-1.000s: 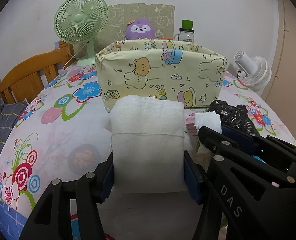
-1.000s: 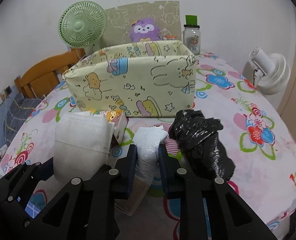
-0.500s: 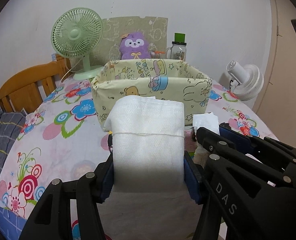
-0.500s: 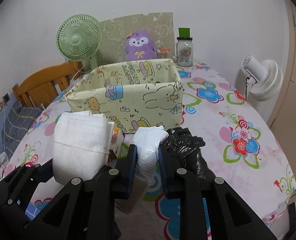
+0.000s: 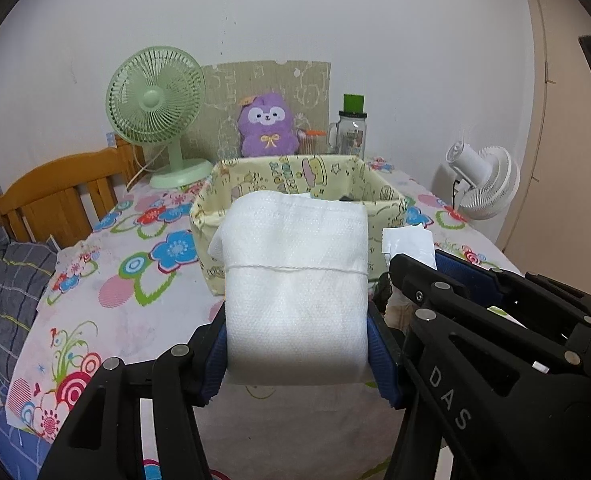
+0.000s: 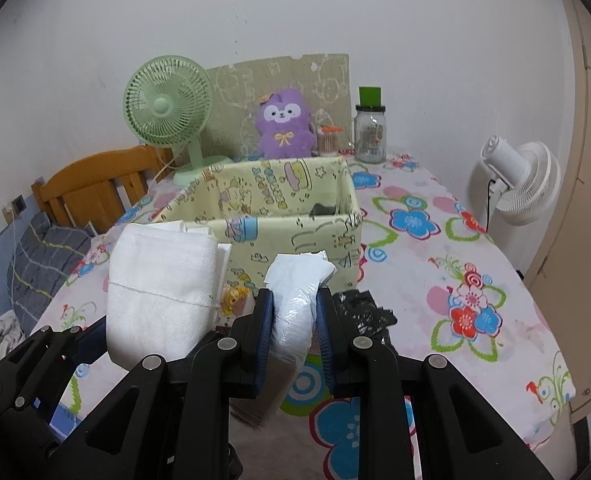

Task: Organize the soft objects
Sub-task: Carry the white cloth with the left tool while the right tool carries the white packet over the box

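My left gripper (image 5: 297, 346) is shut on a folded white cloth bundle (image 5: 295, 280) tied round with a thin string; the same bundle (image 6: 159, 292) shows at the left of the right wrist view. My right gripper (image 6: 294, 316) is shut on a small white plastic-wrapped pack (image 6: 297, 296), whose top (image 5: 407, 240) pokes up at the right in the left wrist view. Both are held above the table, in front of a yellow cartoon-print fabric box (image 6: 291, 240) that stands open at the top, with something dark inside (image 6: 323, 209). A crumpled black plastic bag (image 6: 363, 312) lies on the table below my right gripper.
A green desk fan (image 6: 167, 108), a purple plush toy (image 6: 285, 124) and a glass jar with a green lid (image 6: 370, 128) stand behind the box by the wall. A white fan (image 6: 523, 184) stands off the table's right edge, a wooden chair (image 6: 91, 184) at the left.
Both grippers have risen with their loads, so the box's open top and inside now show. The black bag has dropped lower in the right wrist view.
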Action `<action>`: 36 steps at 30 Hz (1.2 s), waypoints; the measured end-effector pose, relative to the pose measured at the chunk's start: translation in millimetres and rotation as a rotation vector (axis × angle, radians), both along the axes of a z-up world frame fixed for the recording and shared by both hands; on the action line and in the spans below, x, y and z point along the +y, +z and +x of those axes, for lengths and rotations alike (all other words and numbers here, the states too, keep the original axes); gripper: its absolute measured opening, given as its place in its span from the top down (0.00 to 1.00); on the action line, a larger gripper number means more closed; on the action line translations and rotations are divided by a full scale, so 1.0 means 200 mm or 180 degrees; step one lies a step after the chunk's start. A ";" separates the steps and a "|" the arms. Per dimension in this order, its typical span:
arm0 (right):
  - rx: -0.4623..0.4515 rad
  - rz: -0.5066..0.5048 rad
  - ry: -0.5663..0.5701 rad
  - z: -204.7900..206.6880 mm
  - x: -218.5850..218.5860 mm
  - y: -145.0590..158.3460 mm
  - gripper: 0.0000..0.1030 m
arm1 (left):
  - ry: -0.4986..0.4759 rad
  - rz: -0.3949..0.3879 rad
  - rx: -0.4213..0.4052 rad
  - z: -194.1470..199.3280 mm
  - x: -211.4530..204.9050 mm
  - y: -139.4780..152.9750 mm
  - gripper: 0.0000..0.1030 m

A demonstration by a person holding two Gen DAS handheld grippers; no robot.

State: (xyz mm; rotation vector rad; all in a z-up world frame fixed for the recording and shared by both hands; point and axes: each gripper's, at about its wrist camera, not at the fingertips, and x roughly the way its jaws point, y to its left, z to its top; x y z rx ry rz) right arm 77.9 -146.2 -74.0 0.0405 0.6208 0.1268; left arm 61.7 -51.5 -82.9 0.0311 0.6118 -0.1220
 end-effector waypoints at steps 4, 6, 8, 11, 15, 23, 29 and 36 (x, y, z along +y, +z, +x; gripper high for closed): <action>-0.0062 -0.0014 0.0009 0.00 0.01 0.05 0.77 | 0.0002 0.0001 -0.0062 -0.01 0.01 0.04 0.40; -0.0095 -0.0025 0.0011 -0.01 0.01 0.07 0.77 | 0.0001 0.0007 -0.0097 -0.01 0.01 0.06 0.40; -0.0109 -0.0036 0.0012 -0.01 0.01 0.09 0.77 | -0.0019 -0.0001 -0.0113 -0.01 0.01 0.08 0.40; -0.0131 -0.0054 -0.0005 -0.01 0.02 0.11 0.77 | -0.0040 -0.0011 -0.0125 -0.01 0.01 0.10 0.40; -0.0178 -0.0042 -0.0020 0.00 0.01 0.14 0.77 | -0.0050 -0.0023 -0.0167 0.00 0.01 0.13 0.40; -0.0270 -0.0076 -0.0031 0.02 0.00 0.20 0.77 | -0.0066 -0.0061 -0.0253 0.02 0.01 0.18 0.40; -0.0283 -0.0089 -0.0034 0.05 0.01 0.21 0.77 | -0.0049 -0.0084 -0.0265 0.06 0.01 0.19 0.40; -0.0279 -0.0051 -0.0053 0.10 0.00 0.21 0.77 | -0.0023 -0.0085 -0.0276 0.11 0.01 0.20 0.40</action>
